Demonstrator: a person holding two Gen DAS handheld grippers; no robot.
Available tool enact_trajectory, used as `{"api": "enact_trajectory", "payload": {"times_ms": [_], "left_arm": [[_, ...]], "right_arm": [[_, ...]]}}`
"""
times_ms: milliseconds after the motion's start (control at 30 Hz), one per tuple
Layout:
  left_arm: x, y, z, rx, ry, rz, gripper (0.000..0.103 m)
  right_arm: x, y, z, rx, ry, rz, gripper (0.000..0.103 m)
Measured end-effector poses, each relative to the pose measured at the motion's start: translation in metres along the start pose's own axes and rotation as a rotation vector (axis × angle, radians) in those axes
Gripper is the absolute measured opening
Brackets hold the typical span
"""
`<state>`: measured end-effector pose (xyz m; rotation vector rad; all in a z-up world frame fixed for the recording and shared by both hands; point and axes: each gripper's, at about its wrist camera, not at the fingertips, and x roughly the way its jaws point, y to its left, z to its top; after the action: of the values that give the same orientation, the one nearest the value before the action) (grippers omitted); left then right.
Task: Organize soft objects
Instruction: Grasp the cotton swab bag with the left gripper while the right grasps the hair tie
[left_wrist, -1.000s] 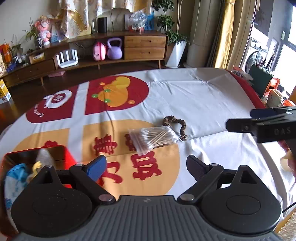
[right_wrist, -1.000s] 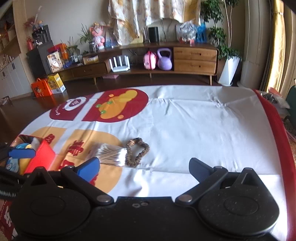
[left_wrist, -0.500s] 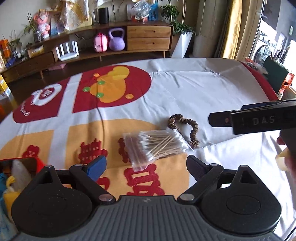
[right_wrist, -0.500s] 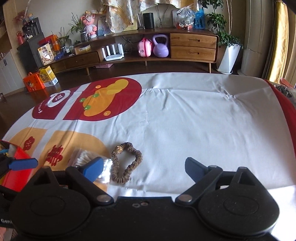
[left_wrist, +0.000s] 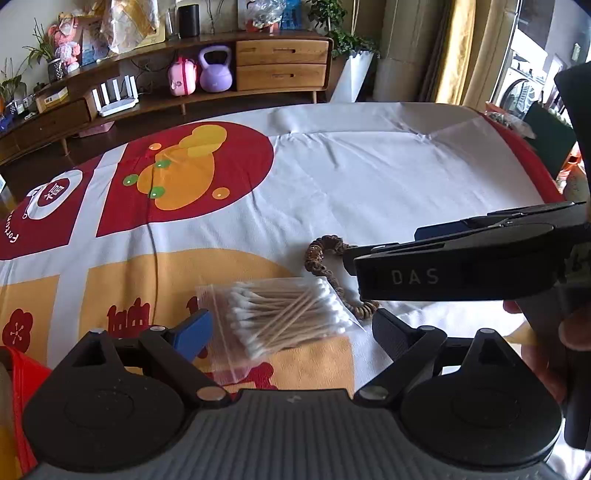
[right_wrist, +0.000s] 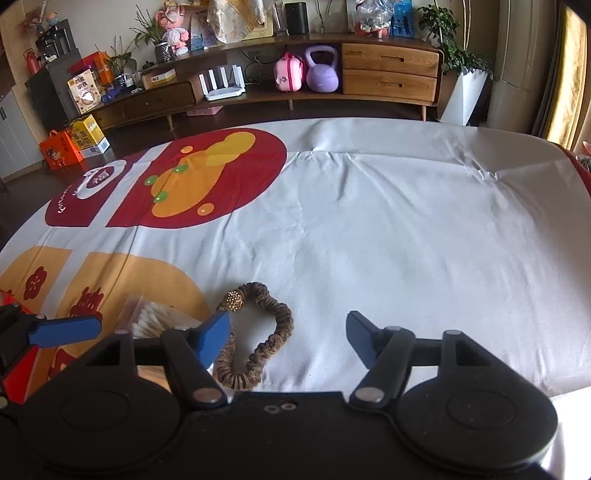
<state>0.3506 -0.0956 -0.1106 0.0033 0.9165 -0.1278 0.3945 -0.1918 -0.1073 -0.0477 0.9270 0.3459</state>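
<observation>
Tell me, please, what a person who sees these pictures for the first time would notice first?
Probably the bag of cotton swabs, lying on the printed cloth between the fingers of the open left gripper. Just right of it lies the brown hair scrunchie with a gold bead, in front of the right gripper, whose jaws have just been closing but do not press on it.

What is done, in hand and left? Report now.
Done: some items already sit in the red box. In hand: nothing; the left gripper frames the cotton swab bag, and the right gripper, jaws just closing, frames the hair tie. Left: both still lie on the cloth.
</observation>
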Motion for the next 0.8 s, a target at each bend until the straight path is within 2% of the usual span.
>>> {"api": "enact_trajectory", "payload": {"times_ms": [67, 133, 333, 467, 567, 633, 700, 733, 800], "left_arm": [[0.005, 0.001, 0.0, -0.002, 0.005, 0.009, 0.094], [0.01, 0.003, 0.0, -0.006, 0.01, 0.023, 0.094], [0.023, 0.015, -0.003, -0.046, 0.037, 0.035, 0.094], [0.03, 0.027, -0.007, -0.092, 0.052, 0.04, 0.094], [0.031, 0.031, -0.008, -0.09, 0.037, 0.049, 0.094], [0.031, 0.03, -0.008, -0.078, 0.029, 0.049, 0.094], [0.031, 0.03, -0.01, -0.066, 0.02, 0.05, 0.094], [0.03, 0.03, -0.01, -0.061, 0.014, 0.049, 0.093], [0.028, 0.029, -0.012, -0.049, 0.002, 0.052, 0.081]], "right_arm": [[0.004, 0.002, 0.0, -0.003, 0.004, -0.006, 0.065], [0.008, 0.003, 0.0, -0.005, 0.012, -0.009, 0.057], [0.019, 0.005, -0.003, -0.008, 0.028, -0.033, 0.045], [0.021, 0.01, -0.005, -0.028, 0.02, -0.058, 0.042], [0.021, 0.012, -0.006, -0.039, 0.012, -0.069, 0.037], [0.021, 0.014, -0.007, -0.055, 0.008, -0.076, 0.024], [0.02, 0.015, -0.008, -0.062, 0.0, -0.079, 0.016], [0.019, 0.015, -0.009, -0.065, -0.002, -0.079, 0.01], [0.018, 0.015, -0.01, -0.066, -0.004, -0.076, 0.01]]}}
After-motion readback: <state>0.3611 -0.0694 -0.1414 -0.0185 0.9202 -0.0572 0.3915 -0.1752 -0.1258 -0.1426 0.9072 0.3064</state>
